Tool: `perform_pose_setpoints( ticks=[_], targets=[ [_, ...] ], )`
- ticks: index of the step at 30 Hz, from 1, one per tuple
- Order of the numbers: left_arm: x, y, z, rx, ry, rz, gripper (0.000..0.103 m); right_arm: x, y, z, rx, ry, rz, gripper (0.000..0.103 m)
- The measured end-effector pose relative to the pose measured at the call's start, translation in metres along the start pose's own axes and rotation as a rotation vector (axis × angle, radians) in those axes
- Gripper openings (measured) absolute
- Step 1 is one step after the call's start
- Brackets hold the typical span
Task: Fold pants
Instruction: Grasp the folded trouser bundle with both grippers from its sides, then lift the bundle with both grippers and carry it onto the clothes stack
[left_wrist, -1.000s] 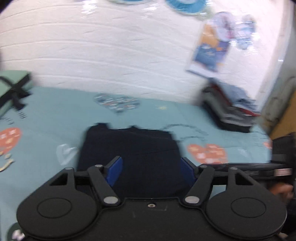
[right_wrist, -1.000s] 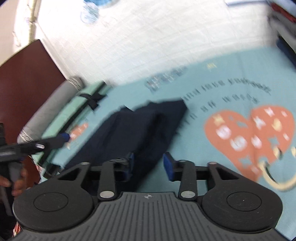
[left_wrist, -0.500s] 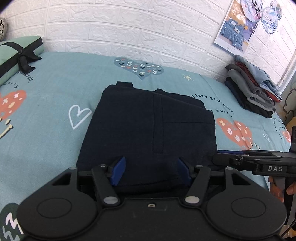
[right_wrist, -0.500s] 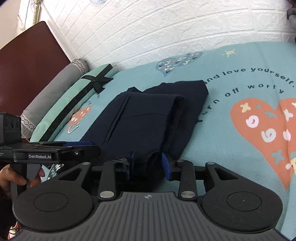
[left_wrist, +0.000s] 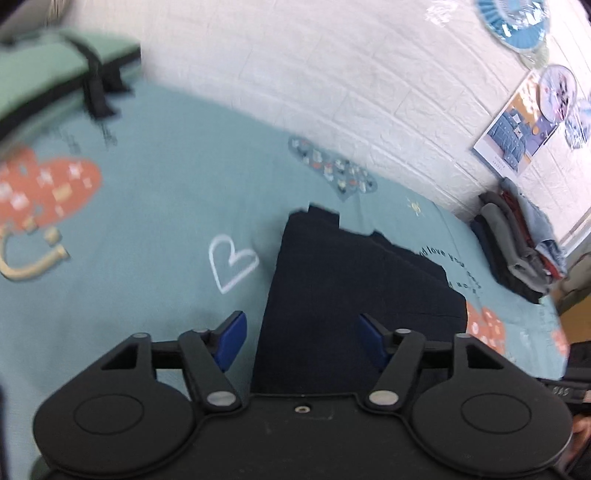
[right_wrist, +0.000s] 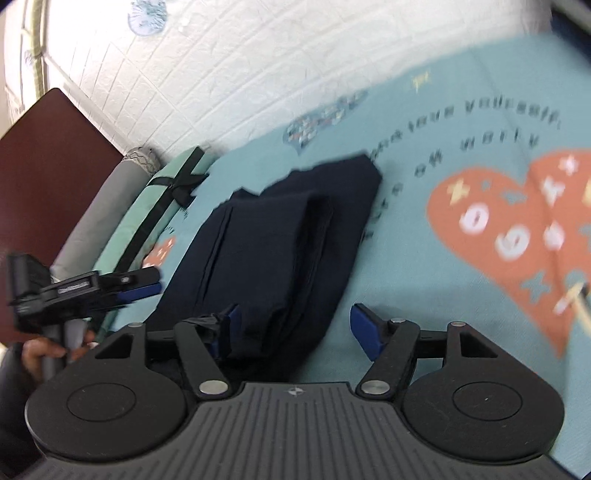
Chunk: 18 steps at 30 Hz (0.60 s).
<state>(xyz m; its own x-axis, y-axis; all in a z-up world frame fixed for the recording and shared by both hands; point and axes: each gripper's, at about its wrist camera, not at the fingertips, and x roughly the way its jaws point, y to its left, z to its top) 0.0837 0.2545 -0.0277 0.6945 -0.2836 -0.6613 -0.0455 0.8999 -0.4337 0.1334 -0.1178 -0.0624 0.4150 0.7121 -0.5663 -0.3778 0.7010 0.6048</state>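
- Nearest us, our right gripper (right_wrist: 293, 326) has just been opening; its jaws stand wide, with the near edge of the folded navy pants (right_wrist: 280, 236) between them but no longer pinched.
- Our left gripper (left_wrist: 301, 338) is wide and empty, now straddling the pants' left edge rather than their middle.
- The pants lie flat on the teal bedspread (left_wrist: 155, 236); we judge the fold released.
- Only the left view shows the clothes stack (left_wrist: 521, 251); only the right shows the pillow (right_wrist: 162, 199).
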Motion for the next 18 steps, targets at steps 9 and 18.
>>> perform_pose_setpoints(
  ticks=[9,18],
  targets=[
    [0.037,-0.001,0.003,0.029,0.073,-0.072,0.103,0.024,-0.004,0.008,0.052,0.002,0.058,0.081],
    [0.050,-0.019,0.010,0.026,0.071,-0.064,0.103,0.046,-0.001,0.021,0.053,0.001,0.073,0.048]
  ],
)
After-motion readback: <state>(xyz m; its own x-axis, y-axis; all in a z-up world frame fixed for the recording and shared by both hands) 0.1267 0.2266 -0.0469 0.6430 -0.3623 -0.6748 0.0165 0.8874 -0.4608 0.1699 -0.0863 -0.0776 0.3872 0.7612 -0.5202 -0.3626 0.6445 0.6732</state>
